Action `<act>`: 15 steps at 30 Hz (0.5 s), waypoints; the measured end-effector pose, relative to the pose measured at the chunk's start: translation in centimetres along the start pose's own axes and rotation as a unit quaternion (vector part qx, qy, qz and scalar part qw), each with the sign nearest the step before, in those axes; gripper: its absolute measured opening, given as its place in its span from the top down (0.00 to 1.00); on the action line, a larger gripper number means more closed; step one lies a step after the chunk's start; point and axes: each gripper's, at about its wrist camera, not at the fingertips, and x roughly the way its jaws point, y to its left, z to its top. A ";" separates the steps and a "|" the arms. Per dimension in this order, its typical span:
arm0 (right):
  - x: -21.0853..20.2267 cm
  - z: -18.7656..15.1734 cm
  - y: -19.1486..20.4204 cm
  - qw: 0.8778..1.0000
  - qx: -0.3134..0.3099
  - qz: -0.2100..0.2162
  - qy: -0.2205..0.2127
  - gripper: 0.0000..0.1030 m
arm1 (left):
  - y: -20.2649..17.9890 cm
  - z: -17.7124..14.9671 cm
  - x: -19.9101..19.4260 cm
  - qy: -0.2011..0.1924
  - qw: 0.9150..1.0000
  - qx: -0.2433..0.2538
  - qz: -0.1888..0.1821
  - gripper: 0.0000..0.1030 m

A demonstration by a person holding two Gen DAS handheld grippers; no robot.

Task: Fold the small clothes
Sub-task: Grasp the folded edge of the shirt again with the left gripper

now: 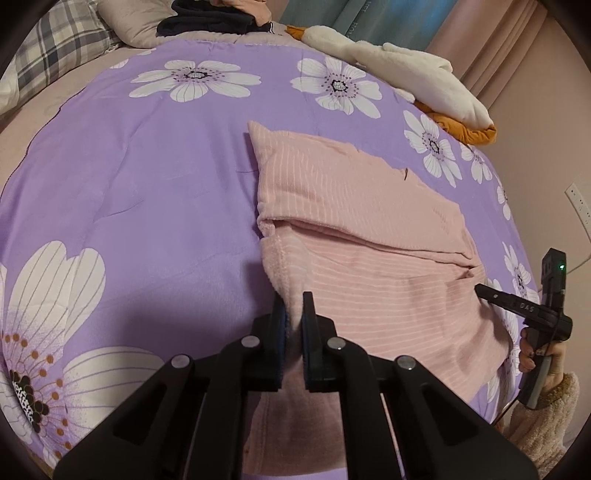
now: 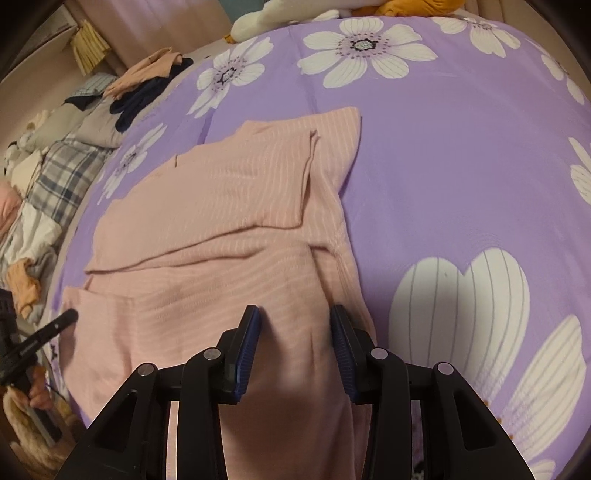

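Both grippers sat at the soft, limp pink garment (image 1: 369, 229) near hem: left gripper (image 1: 293, 325) pinched its edge, right gripper (image 2: 295, 343) gaped astride it.

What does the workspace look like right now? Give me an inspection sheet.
Surface: purple flowered quilt on a bed.
Job's things: pink striped garment, partly folded, flat.
Clutter: dark clothes, white and orange plush blanket, plaid pillow along far edges.
Grippers: left gripper shut on garment's edge; right gripper open, straddling garment's other edge.
Cables: thin cable below right handle.
Surroundings: curtain, wall socket.
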 end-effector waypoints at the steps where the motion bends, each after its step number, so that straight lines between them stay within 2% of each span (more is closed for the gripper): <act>1: -0.1 0.0 0.1 1.000 0.001 -0.006 -0.001 0.62 | 0.0 0.0 -0.1 -0.001 1.000 -0.001 -0.001 0.94; 2: -0.2 -0.1 0.3 1.000 0.001 -0.012 -0.004 0.74 | 0.0 0.0 -0.2 -0.002 1.000 -0.001 -0.002 0.94; 3: -0.5 -0.2 0.6 1.000 -0.003 -0.011 -0.008 0.91 | 0.1 0.0 -0.3 -0.003 1.000 -0.002 -0.003 0.94; 7: -2.3 -0.8 1.3 0.999 0.000 -0.011 -0.044 0.93 | 0.2 -0.1 -0.9 -0.006 1.000 -0.006 -0.010 0.94; 10: -4.8 -1.3 1.5 0.997 0.016 0.029 -0.073 0.93 | 0.2 -0.1 -1.4 -0.008 1.000 -0.005 -0.015 0.94; 15: -9.2 -1.2 2.4 0.991 0.012 0.038 -0.131 0.93 | -0.2 0.2 -2.4 -0.023 0.999 -0.005 -0.024 0.95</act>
